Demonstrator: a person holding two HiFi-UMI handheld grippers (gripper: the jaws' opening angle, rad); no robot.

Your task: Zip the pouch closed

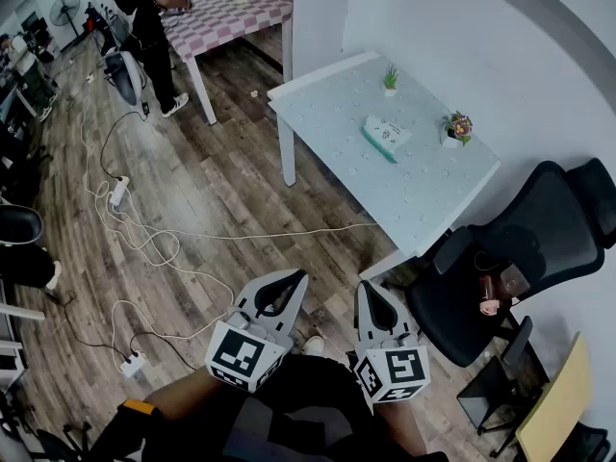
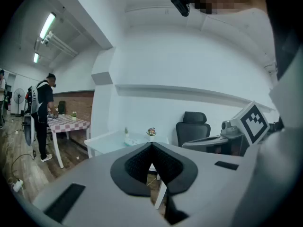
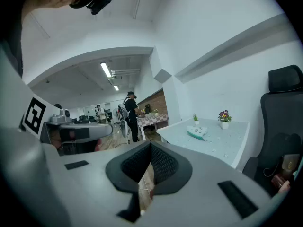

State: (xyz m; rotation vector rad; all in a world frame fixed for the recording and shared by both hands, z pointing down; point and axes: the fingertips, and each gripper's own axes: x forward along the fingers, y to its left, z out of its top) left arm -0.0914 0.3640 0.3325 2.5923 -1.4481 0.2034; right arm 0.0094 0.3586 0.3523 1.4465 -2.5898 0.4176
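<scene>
A teal and white pouch lies on the white table, between two small potted plants. It also shows far ahead in the left gripper view as the pouch and in the right gripper view as the pouch. Both grippers are held low, near my body and well short of the table. My left gripper has its jaws together with nothing between them. My right gripper is shut and empty too. Whether the pouch's zip is open I cannot tell from here.
A green plant and a flower pot stand on the table. A black office chair with small items on its seat sits to the right. Cables and power strips trail over the wooden floor. A person stands at a checkered table.
</scene>
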